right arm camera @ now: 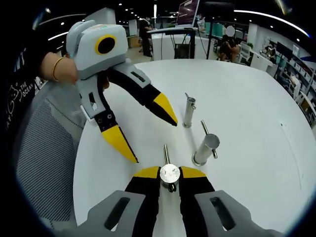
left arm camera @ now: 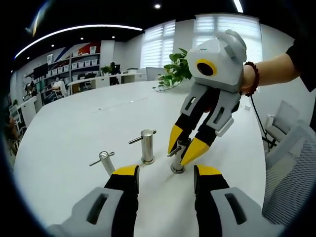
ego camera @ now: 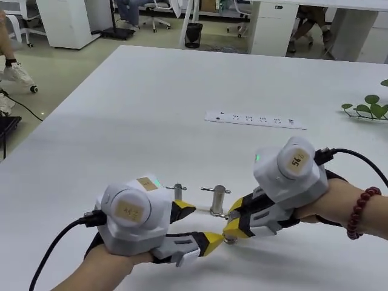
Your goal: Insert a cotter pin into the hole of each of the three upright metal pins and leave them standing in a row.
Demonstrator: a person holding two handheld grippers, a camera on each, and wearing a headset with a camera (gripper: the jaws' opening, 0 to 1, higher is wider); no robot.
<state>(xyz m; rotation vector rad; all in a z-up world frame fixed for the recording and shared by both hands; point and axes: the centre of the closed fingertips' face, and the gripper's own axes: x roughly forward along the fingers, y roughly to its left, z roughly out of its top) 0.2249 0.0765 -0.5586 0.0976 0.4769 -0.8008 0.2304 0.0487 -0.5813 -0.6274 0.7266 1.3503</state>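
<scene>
Nearest metal pin stood on the white worktop with a cotter pin through it, and your right gripper was clenched on its top. The middle pin and the far pin stood beside it in a row, each with a cotter pin through its head. Your left gripper hung released, jaws wide apart, near the held pin but not touching it.

I have a white table with a white power strip lying flat on it. On my side of the strip three metal pins stand in a row, the closest pin included, each crossed by a cotter pin. Right of the strip is a leafy plant.
</scene>
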